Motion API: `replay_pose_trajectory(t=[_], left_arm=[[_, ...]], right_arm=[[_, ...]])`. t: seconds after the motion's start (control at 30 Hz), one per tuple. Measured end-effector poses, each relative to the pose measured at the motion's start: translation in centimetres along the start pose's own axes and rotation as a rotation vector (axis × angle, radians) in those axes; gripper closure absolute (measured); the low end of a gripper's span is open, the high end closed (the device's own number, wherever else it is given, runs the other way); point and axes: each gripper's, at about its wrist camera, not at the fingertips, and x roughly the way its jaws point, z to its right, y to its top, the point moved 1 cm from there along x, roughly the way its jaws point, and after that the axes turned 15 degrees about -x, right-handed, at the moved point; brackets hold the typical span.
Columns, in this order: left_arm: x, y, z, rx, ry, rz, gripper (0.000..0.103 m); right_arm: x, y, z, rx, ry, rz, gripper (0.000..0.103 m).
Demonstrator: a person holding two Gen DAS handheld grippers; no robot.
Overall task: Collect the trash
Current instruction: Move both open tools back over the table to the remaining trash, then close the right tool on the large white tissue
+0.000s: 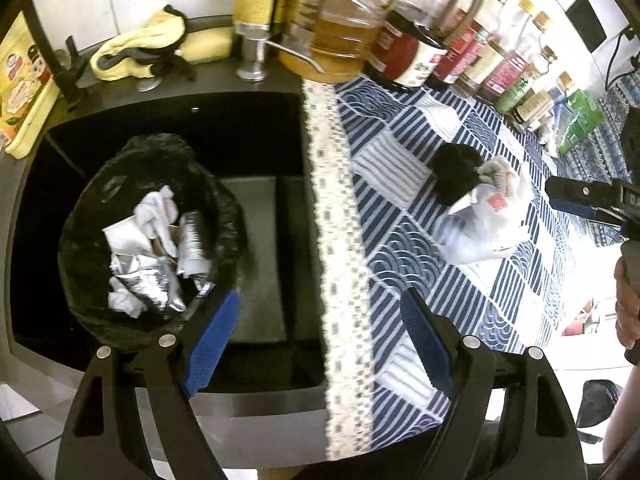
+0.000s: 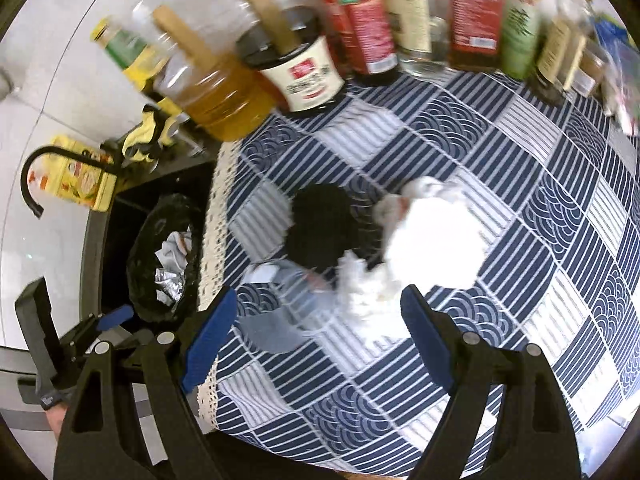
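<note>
A bin lined with a black bag (image 1: 96,216) stands in the dark sink and holds foil and crumpled white paper (image 1: 152,248); it also shows in the right wrist view (image 2: 164,256). On the blue patterned tablecloth (image 2: 520,208) lie a white plastic bag (image 2: 432,236), crumpled white tissue (image 2: 360,284), a clear plastic piece (image 2: 288,300) and a black wad (image 2: 320,228). The same pile shows in the left wrist view (image 1: 480,208). My left gripper (image 1: 320,344) is open and empty over the sink edge. My right gripper (image 2: 320,340) is open, just short of the tissue.
Oil and sauce bottles (image 2: 360,20) line the back of the table. A yellow cloth (image 1: 136,52) and a sponge lie behind the sink (image 1: 260,152). A black tap (image 2: 36,176) stands at the left. A lace trim (image 1: 336,240) marks the tablecloth's edge.
</note>
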Motion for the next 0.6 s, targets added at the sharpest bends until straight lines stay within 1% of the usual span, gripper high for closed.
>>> replay_pose_trajectory(t=[0.07, 0.17, 0.33, 0.4, 0.47, 0.53, 0.57, 0.6], left_arm=[[0.3, -0.3, 1.1, -0.003, 0.001, -0.003, 0.023], [0.6, -0.6, 2.4, -0.008, 0.008, -0.002, 0.023], [0.9, -1.2, 3.7, -0.027, 0.017, 0.000, 0.023], [0.9, -1.5, 3.9, -0.035, 0.024, -0.001, 0.023], [1.0, -1.7, 3.9, -0.045, 0.031, -0.004, 0.023], [1.0, -2.0, 3.8, -0.053, 0.039, -0.007, 0.023], [1.0, -2.1, 3.7, -0.060, 0.044, -0.007, 0.023], [1.0, -2.2, 3.7, -0.066, 0.047, -0.008, 0.023]], right_arm=[[-0.2, 0.0, 1.3, 0.015, 0.002, 0.002, 0.020], [0.1, -0.2, 2.8, 0.036, 0.028, -0.010, 0.020], [2.6, -0.7, 4.6, 0.070, 0.064, -0.082, 0.020], [3.6, -0.9, 5.1, 0.091, 0.092, -0.103, 0.020], [4.5, -1.0, 5.2, 0.096, 0.099, -0.125, 0.021], [5.5, -1.0, 5.2, 0.090, 0.099, -0.146, 0.028], [6.0, -1.0, 5.2, 0.095, 0.101, -0.159, 0.036], [6.3, -1.0, 5.2, 0.098, 0.108, -0.167, 0.041]])
